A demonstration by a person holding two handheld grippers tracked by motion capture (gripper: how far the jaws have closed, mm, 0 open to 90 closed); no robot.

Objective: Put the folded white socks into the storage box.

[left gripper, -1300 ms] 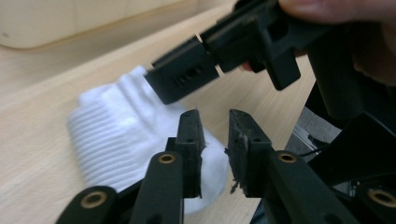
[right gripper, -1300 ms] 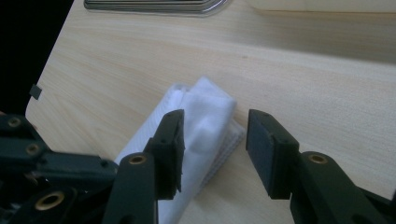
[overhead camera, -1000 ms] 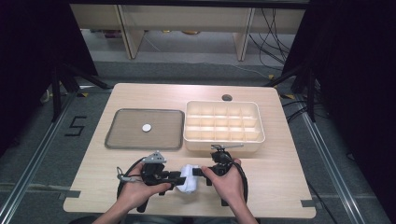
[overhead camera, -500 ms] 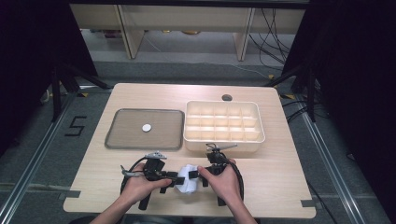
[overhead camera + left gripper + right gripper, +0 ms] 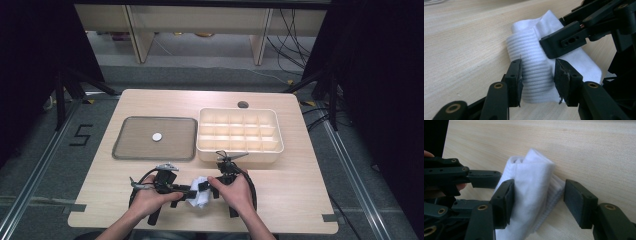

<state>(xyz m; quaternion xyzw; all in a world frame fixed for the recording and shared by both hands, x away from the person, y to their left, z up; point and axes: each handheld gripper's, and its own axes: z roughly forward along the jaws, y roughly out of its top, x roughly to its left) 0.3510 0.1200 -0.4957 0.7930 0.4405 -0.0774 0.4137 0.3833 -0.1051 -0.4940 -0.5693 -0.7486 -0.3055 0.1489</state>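
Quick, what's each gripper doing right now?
Left gripper: open, fingers around the white sock, just been closing.
Right gripper: open, sock between its fingers.

Folded white sock on the wooden table, lying between the open jaws of the right gripper. Touching the left pad, clear of the right one. Left gripper reaching in from the left edge.

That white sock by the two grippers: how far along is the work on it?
Done so far: the sock lies bunched and folded near the table front edge. In hand: both grippers straddle it. The left gripper has its ribbed cuff between its jaws, and the right gripper stands open, one jaw against the cloth, the other clear. Left: the divided box looks empty, and the sock is not in it.
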